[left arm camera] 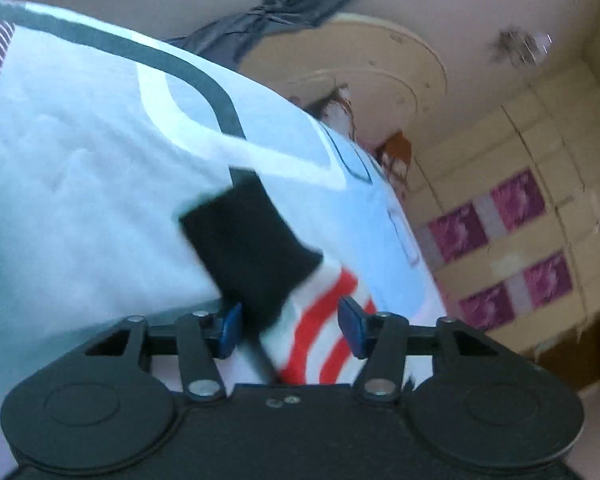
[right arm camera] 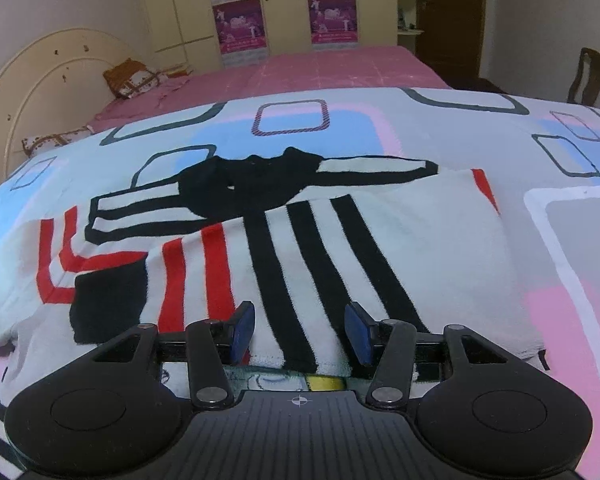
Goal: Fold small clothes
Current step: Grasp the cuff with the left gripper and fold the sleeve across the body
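Note:
A small white sweater (right arm camera: 400,240) with black and red stripes lies flat on the patterned bedspread (right arm camera: 560,240), its black collar (right arm camera: 252,184) at the far side. One sleeve is folded across it and ends in a black cuff (right arm camera: 108,300). My right gripper (right arm camera: 300,334) hovers open over the near hem, with striped cloth beneath its blue pads (right arm camera: 242,332). The left wrist view is blurred and tilted. There my left gripper (left arm camera: 292,328) stands open, with the black cuff (left arm camera: 252,248) and red-striped cloth (left arm camera: 320,320) between its fingers; no pad visibly presses on them.
Beyond the bedspread are a pink sheet (right arm camera: 320,68), a brown pillow (right arm camera: 128,76) and a cream headboard (right arm camera: 40,80). A wardrobe with purple posters (right arm camera: 240,20) lines the far wall. A wooden chair (right arm camera: 592,76) and a dark door (right arm camera: 448,12) stand at right.

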### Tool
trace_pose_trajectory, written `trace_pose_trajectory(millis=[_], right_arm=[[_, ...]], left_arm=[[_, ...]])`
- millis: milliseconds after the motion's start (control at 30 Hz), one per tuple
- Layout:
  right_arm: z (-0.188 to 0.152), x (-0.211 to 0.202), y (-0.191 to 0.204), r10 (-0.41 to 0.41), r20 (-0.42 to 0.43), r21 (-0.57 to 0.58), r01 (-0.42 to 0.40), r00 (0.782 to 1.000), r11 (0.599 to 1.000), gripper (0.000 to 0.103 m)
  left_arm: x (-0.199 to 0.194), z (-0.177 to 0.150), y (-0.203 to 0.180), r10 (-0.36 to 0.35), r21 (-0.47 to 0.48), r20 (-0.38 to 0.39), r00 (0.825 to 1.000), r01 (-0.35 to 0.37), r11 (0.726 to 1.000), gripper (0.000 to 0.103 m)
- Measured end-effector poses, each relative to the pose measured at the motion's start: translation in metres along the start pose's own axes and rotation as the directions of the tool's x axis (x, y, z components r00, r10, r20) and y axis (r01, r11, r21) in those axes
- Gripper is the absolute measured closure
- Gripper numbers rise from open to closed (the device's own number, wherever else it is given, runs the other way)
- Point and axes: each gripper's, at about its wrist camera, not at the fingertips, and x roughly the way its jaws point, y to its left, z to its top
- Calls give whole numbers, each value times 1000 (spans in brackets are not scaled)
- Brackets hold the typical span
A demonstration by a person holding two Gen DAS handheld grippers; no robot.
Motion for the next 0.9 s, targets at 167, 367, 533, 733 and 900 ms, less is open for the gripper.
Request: trace_pose_trajectory(millis=[167, 367, 533, 733, 900], right_arm=[[2, -3, -8, -19, -3, 13, 19, 1000, 1000, 52], [1, -9, -24, -37, 6, 46, 37, 999, 998, 52], [2, -13, -37, -41, 16, 72, 39, 999, 997, 52], [1, -22, -52, -35, 35, 101, 31, 999, 994, 52], [0, -33, -74, -38, 51, 135, 31, 998, 990, 52]], left_arm=[[10, 8, -5, -24, 3, -21, 999, 24, 1000, 94], [0, -21, -63, -93, 220, -8, 996, 92, 971, 97], [-5, -71, -132, -188, 413, -118, 975, 220, 884, 97], [-8, -165, -207, -212, 607, -286, 935, 348, 714, 97], [-4, -239, -245, -177, 668, -414, 893, 430, 608, 97]])
